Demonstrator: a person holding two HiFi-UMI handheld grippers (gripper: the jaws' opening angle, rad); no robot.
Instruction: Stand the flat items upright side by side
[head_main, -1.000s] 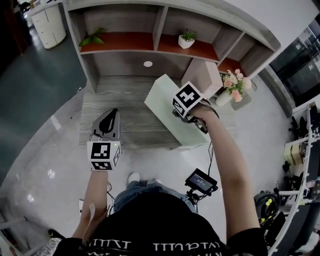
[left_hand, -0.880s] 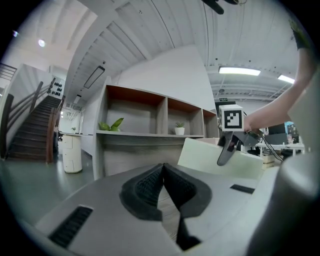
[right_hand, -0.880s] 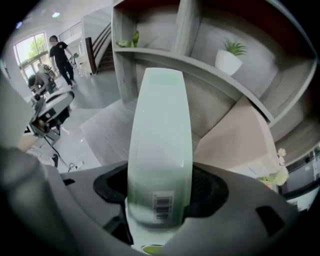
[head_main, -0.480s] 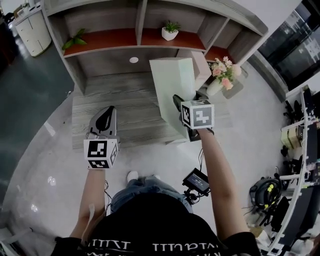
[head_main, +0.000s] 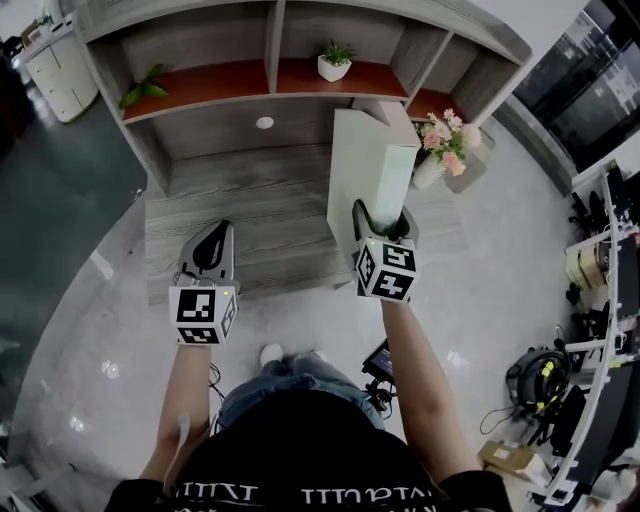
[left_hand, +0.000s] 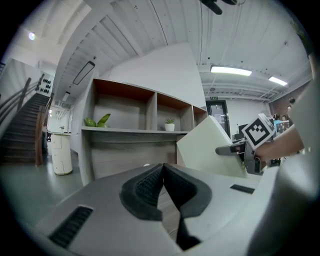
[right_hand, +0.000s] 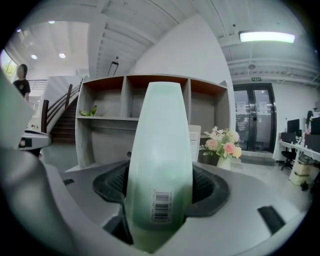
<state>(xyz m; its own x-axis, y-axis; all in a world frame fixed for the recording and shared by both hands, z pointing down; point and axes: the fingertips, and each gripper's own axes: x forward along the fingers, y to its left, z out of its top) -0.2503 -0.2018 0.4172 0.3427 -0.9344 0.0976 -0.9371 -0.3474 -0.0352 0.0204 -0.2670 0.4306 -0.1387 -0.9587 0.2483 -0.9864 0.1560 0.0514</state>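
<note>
Placement step: pale green flat box (head_main: 372, 160) is pinched by right tool (head_main: 383, 218), held upright over surface (head_main: 240, 200); left tool (left_hand: 163, 172) is pressed together, empty. Next, box should be lowered beside standing white item (right_hand: 196, 144).

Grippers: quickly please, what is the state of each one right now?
Left gripper: closed, holding nothing.
Right gripper: closed on the green box.

Grey shelf unit (head_main: 230, 125) with red-brown boards, glossy grey floor (head_main: 90, 330), staircase (left_hand: 20, 135), glass doors (right_hand: 257, 117), ceiling strip light (right_hand: 265, 36)
</note>
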